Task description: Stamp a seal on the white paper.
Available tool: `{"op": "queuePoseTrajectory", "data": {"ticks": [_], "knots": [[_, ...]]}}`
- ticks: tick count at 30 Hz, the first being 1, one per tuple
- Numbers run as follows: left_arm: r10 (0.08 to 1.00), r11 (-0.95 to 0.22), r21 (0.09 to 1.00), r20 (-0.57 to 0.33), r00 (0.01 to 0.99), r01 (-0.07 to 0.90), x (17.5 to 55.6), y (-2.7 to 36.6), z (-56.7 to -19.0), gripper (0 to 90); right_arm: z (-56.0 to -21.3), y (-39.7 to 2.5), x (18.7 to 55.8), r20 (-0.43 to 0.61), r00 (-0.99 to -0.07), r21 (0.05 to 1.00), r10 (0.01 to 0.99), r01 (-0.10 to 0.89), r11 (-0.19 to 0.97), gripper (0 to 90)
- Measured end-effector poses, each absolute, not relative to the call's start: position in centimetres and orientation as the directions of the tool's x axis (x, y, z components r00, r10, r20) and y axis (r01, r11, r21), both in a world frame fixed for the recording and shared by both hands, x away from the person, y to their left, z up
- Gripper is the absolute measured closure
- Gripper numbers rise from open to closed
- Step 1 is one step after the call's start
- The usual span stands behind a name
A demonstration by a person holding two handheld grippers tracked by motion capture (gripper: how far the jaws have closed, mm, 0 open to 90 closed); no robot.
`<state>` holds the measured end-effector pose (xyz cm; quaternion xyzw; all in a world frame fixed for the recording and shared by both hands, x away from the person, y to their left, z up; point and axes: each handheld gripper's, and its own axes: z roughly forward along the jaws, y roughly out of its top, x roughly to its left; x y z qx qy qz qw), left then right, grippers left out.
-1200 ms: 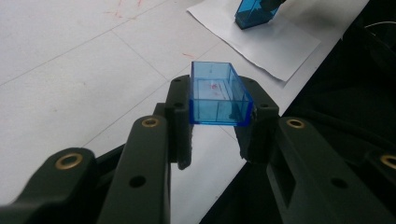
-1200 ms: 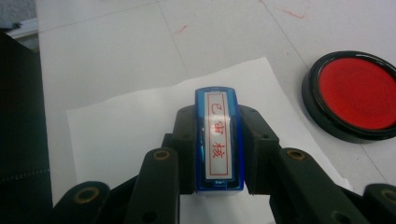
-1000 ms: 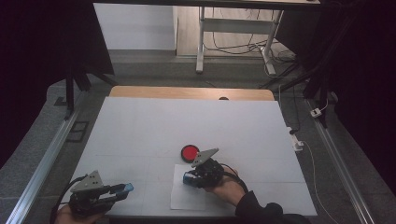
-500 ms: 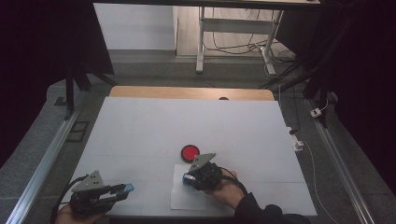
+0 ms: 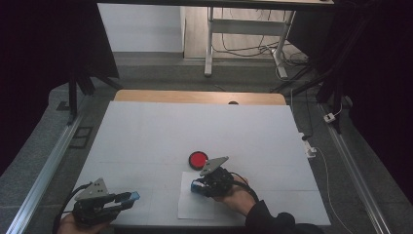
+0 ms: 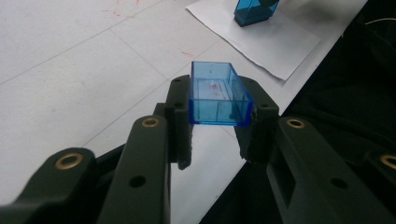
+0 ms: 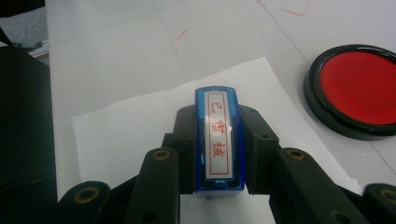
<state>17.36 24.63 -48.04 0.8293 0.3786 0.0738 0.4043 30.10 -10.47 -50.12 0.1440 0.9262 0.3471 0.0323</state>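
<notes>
My right gripper [image 7: 218, 140] is shut on a blue stamp [image 7: 217, 135] with a white label of red characters, held over a sheet of white paper [image 7: 135, 126]. The high view has that gripper [image 5: 197, 185] at the paper's [image 5: 192, 207] top edge. A round red ink pad [image 5: 198, 159] in a black rim lies just beyond it, also the ink pad [image 7: 357, 91] at the right. My left gripper [image 6: 219, 100] is shut on a clear blue stamp cap [image 6: 216, 93], near the table's front left corner [image 5: 129, 197]. The stamp [image 6: 254, 10] stands on the paper [image 6: 280, 39] far off.
A white table top [image 5: 195, 126] with faint red marks carries everything; its front edge runs just under both hands. A wooden strip [image 5: 199, 97] borders the far side. Metal rails [image 5: 46, 170] flank the table, and a desk frame with cables [image 5: 243, 34] stands behind.
The right gripper with the stamp has shifted slightly toward the front of the table, away from the ink pad. The left gripper has barely moved.
</notes>
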Motion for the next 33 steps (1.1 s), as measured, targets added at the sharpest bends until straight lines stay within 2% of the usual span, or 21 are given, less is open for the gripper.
{"op": "queuePoseTrajectory", "data": {"ticks": [17, 23, 33], "knots": [[0.687, -0.37, 0.731, -0.2, 0.699, 0.573, 17.4, 24.9, -48.0, 68.0, -49.7, -10.1, 30.0, 0.036, -0.954, 0.63, 0.299, 0.254, 0.734, 70.7], [0.686, -0.37, 0.733, -0.199, 0.7, 0.571, 17.4, 24.9, -48.0, 68.0, -49.6, -10.1, 29.9, 0.064, -0.953, 0.649, 0.298, 0.266, 0.713, 70.7], [0.688, -0.365, 0.735, -0.201, 0.697, 0.572, 17.4, 24.9, -48.1, 68.0, -48.3, -10.7, 29.9, 0.032, -0.956, 0.681, 0.291, 0.234, 0.694, 70.6]]}}
